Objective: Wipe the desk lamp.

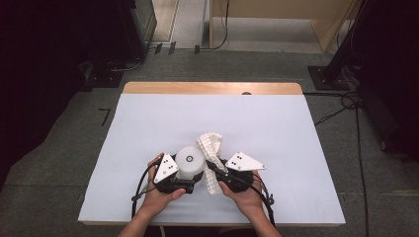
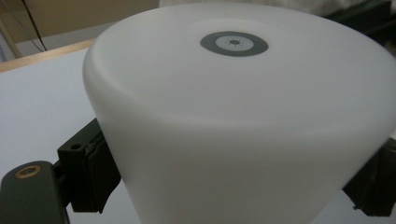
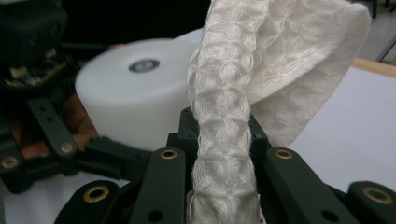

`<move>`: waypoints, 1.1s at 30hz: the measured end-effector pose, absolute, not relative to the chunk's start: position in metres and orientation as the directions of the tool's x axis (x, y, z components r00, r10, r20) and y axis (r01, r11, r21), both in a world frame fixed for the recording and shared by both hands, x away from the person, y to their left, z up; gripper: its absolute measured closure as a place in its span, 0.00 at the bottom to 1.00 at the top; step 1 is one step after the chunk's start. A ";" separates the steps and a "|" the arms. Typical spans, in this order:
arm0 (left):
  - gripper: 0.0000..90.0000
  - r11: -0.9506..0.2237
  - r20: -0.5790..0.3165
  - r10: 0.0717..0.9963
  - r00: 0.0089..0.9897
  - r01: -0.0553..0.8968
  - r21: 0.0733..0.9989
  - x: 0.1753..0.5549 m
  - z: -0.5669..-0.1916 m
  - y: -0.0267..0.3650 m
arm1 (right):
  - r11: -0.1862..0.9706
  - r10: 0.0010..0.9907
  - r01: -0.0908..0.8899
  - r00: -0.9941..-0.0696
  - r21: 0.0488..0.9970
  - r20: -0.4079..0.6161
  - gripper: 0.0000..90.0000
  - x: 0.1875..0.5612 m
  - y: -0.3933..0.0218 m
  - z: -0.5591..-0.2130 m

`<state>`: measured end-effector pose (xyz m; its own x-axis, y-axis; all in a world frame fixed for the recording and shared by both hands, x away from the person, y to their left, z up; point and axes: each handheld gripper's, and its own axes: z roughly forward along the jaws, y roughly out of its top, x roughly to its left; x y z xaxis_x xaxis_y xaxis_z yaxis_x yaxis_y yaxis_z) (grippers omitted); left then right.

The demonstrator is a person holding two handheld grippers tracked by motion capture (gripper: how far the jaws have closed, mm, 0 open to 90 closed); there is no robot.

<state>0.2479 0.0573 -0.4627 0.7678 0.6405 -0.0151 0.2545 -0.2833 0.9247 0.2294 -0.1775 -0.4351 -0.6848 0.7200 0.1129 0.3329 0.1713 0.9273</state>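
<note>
A white round device [image 1: 190, 162] with a grey ring on its top stands near the table's front middle. My left gripper [image 1: 184, 183] is shut on its sides; in the left gripper view the device [image 2: 243, 116] sits between the black pads [image 2: 93, 172]. A white waffle-textured cloth [image 1: 210, 148] lies bunched just right of the device. My right gripper [image 1: 213, 168] is shut on it. A rolled strand of the cloth [image 3: 224, 135] rises between the jaws in the right gripper view, with the device [image 3: 135, 98] behind at left.
The table [image 1: 267, 128] is covered in white with a wooden strip along its far edge. Black stands and cables sit on the grey floor at right [image 1: 346, 98]. Dark equipment stands at the far left.
</note>
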 end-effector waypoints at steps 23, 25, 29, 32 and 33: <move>0.10 -0.311 0.009 0.658 0.753 0.261 0.914 0.256 -0.470 0.062 | 0.221 0.726 0.366 -0.680 0.904 0.098 0.85 0.237 -0.177 -0.452; 0.10 -0.302 -0.005 0.663 0.749 0.273 0.913 0.258 -0.474 0.065 | 0.212 0.741 0.382 -0.663 0.899 0.107 0.85 0.240 -0.181 -0.457; 0.10 -0.298 0.001 0.661 0.750 0.262 0.918 0.257 -0.476 0.066 | 0.203 0.750 0.388 -0.652 0.899 0.112 0.84 0.242 -0.185 -0.459; 0.03 -0.284 0.011 0.691 0.723 0.257 0.924 0.256 -0.476 0.066 | 0.203 0.758 0.397 -0.642 0.895 0.114 0.84 0.244 -0.187 -0.463; 0.03 -0.281 0.003 0.696 0.718 0.268 0.921 0.256 -0.476 0.067 | 0.202 0.758 0.402 -0.641 0.893 0.117 0.84 0.244 -0.187 -0.463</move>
<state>0.2559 0.0666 -0.4761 0.7183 0.6957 0.0032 0.2682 -0.2812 0.9214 0.2436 -0.1871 -0.4631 -0.6411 0.7584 0.1174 0.4025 0.2020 0.8929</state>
